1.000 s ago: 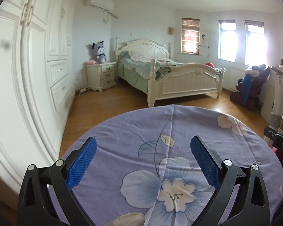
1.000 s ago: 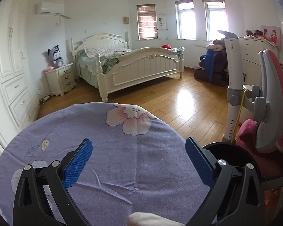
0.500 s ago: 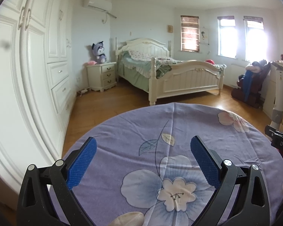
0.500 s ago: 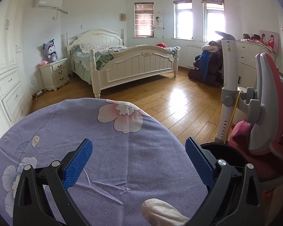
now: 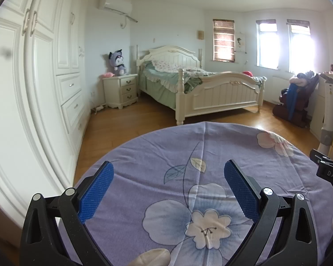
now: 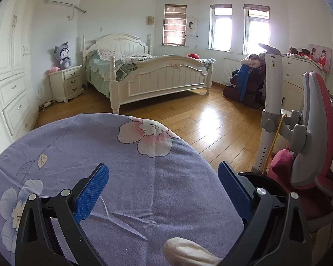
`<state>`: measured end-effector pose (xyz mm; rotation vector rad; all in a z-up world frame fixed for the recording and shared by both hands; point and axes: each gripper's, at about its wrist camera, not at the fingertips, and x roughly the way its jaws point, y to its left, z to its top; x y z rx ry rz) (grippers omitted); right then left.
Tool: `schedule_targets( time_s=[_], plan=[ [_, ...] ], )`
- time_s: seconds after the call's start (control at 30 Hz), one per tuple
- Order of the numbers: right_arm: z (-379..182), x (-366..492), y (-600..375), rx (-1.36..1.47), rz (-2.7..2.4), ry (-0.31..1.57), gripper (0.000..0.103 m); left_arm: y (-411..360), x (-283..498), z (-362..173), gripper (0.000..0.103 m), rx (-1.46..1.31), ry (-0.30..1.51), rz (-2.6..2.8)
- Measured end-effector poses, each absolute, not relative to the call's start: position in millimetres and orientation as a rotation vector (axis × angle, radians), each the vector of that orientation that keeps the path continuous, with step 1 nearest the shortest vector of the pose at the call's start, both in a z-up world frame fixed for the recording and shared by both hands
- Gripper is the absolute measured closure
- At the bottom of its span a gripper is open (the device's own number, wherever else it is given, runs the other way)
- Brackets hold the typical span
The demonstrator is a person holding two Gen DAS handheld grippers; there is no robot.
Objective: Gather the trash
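Above the floral tablecloth [image 5: 211, 155], both the left gripper [image 5: 168, 187] and right gripper [image 6: 163, 188] gape empty, no trash clearly visible, so a hasty grab risks snagging cloth.

A round table [image 5: 211, 137] under a purple floral cloth [image 6: 126, 177], seemingly bare.
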<state>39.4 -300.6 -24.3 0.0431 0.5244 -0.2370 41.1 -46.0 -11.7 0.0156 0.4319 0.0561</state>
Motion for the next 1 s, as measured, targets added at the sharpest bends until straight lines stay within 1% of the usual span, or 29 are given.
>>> schedule_targets(
  time_s=[0.73,0.9,1.0],
  plan=[
    [-23.7,39.2,-301.7,0.041,-0.224,0.523,0.005,-43.8,41.6,-11.4,0.005,0.011,0.432,0.056],
    [-22.0,35.1,-303.3,0.051,-0.223,0.499,0.005,-43.7,41.1,-11.2,0.005,0.013,0.432,0.054],
    [-23.8,38.1,-305.2,0.061,-0.2,0.518,0.005,-43.4,40.8,-10.9,0.005,0.011,0.433,0.055]
  ],
)
